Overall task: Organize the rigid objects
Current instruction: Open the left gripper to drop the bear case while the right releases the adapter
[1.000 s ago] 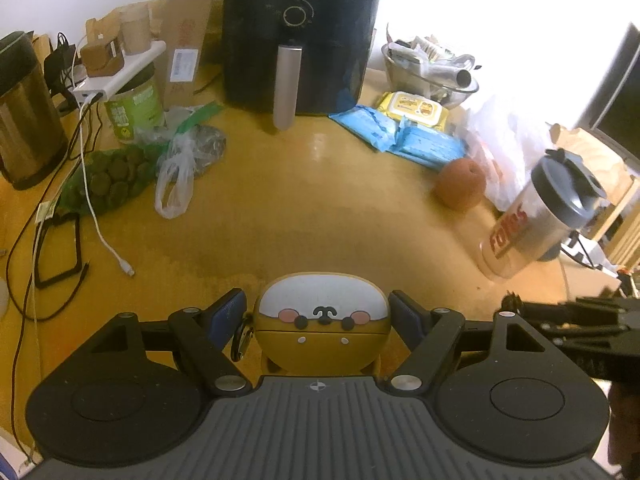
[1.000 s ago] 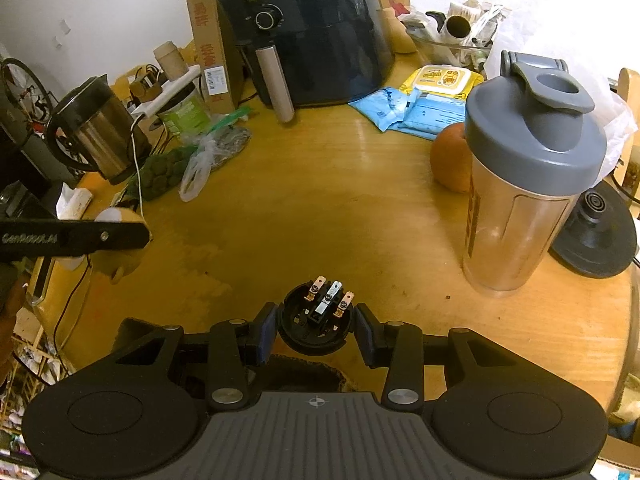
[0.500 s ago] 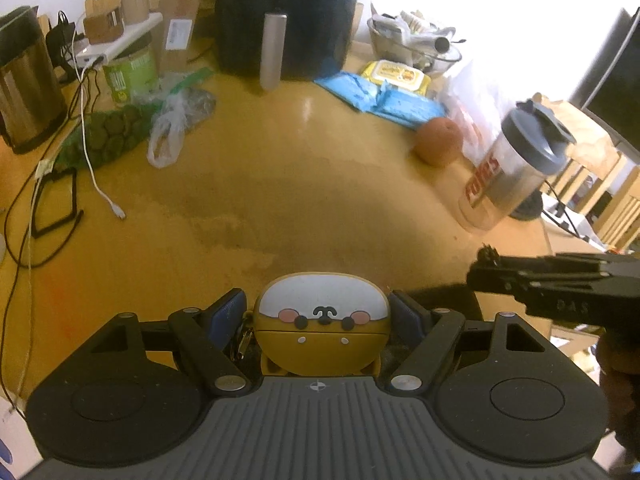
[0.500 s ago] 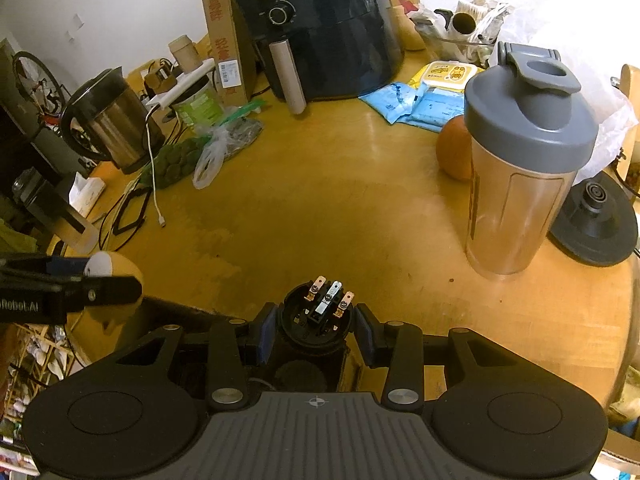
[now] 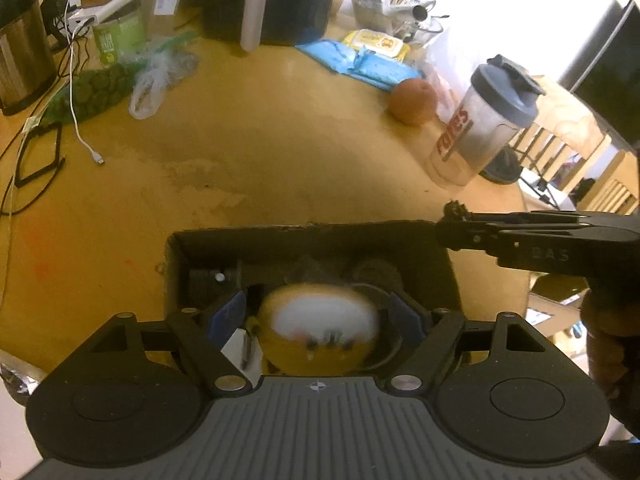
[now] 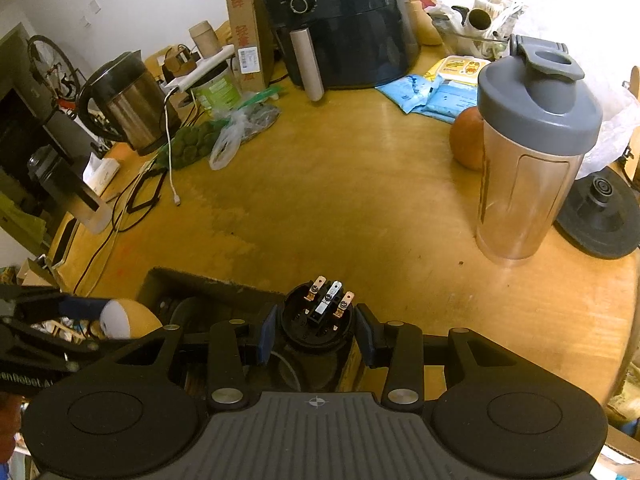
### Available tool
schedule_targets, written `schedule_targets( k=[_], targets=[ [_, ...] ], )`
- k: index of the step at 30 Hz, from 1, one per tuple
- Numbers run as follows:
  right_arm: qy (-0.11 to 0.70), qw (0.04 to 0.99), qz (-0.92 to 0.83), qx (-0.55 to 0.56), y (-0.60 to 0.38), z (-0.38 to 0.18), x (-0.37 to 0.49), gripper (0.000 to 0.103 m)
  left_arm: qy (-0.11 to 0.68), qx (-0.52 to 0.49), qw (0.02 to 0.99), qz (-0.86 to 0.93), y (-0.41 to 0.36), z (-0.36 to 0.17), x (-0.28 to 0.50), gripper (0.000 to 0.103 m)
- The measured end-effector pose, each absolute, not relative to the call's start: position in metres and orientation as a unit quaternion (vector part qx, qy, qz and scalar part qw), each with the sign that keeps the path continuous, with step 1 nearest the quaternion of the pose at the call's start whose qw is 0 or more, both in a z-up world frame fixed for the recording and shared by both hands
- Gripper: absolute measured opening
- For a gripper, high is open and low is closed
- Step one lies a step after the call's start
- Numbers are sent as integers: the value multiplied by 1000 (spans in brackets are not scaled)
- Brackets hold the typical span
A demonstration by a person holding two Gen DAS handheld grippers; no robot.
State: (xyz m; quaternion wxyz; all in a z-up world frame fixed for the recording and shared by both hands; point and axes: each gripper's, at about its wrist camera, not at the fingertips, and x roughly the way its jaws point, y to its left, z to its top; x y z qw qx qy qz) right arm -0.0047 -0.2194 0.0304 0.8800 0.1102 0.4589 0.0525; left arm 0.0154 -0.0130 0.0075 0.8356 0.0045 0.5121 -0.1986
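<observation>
- Across the upper frame the bench (image 6: pixel 340 184) carries a black air fryer (image 6: pixel 340 20), a steel kettle (image 6: pixel 128 104), an orange (image 6: pixel 466 140) and a shaker bottle (image 6: pixel 528 152); its red lettering is partly readable.
- Left tongs (image 5: pixel 316 316), blue pads spread clear of the blurred yellow cartoon-face case (image 5: pixel 320 330), low centre, over a dark open box (image 5: pixel 312 256).
- Right tongs (image 6: pixel 316 330) barely parted beside the round black connector (image 6: pixel 318 316), metal terminals pointing up-frame.

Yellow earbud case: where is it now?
Left wrist view, bottom centre: the yellow earbud case sits between the left gripper fingers, over the open dark box at the table's near edge.
</observation>
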Motion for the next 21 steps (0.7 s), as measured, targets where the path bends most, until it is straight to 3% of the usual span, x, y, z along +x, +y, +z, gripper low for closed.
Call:
schedule_targets(
  k=[3, 20, 21],
  targets=[
    [461, 879, 57, 107, -218, 30, -7, 44, 507, 5, 840, -194, -14, 9, 6, 87],
    [454, 880, 107, 84, -194, 42, -2, 45, 524, -39, 841, -128, 3, 5, -26, 88],
    [462, 877, 106, 80, -192, 41, 1, 59, 524, -40, 841, -126, 4, 5, -27, 88]
  ],
)
